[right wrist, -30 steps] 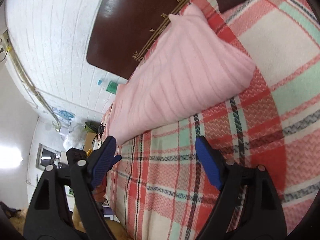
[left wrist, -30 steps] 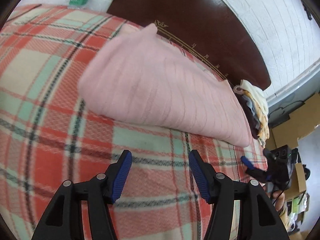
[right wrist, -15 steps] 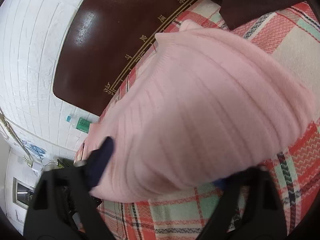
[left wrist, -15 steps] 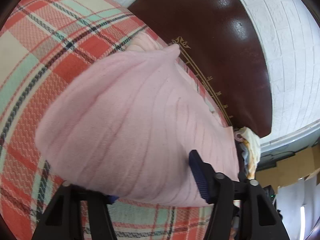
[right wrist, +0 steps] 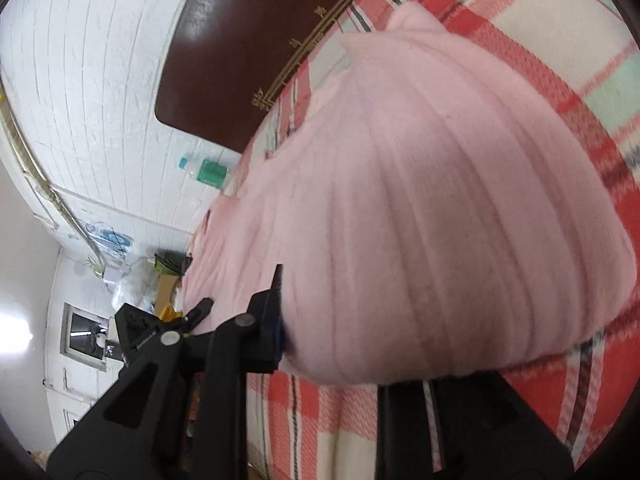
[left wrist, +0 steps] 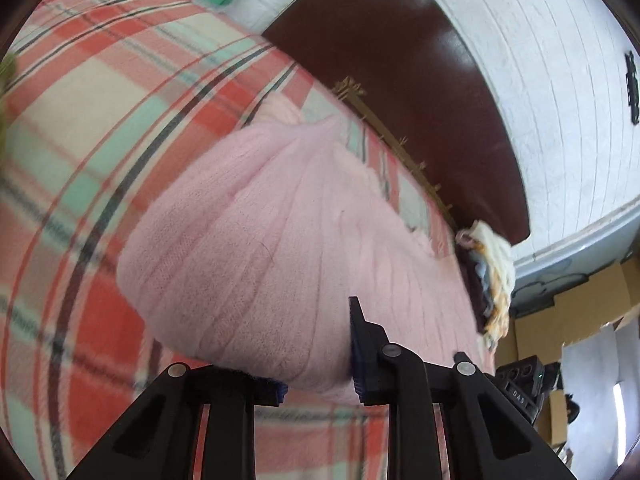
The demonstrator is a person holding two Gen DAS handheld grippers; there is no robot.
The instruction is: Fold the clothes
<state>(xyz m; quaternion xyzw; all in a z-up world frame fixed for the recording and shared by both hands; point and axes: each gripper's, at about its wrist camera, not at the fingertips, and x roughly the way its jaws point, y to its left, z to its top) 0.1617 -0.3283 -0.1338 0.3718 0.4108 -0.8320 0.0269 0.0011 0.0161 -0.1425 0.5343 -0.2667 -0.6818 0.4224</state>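
A folded pink ribbed sweater (left wrist: 280,240) lies on a red, cream and mint plaid blanket (left wrist: 80,120). Its near folded edge bulges up between the fingers of my left gripper (left wrist: 316,368). The right fingertip (left wrist: 356,340) presses on top of the knit, while the left pad sits under the fold, so the gripper is shut on the sweater. In the right wrist view the sweater (right wrist: 440,200) fills most of the frame. My right gripper (right wrist: 340,352) is shut on its near edge, with the left fingertip (right wrist: 276,312) showing and the other hidden beneath the cloth.
A dark brown headboard (left wrist: 400,60) stands behind the bed against a white brick wall. A pile of other clothes (left wrist: 492,272) sits at the bed's right end. A bottle with a green label (right wrist: 210,172) lies beside the wall. Cardboard boxes (left wrist: 580,300) stand beyond the bed.
Both grippers moved forward from the bare blanket onto the sweater's near edge, and their fingers narrowed on the fold. The edge now bulges upward.
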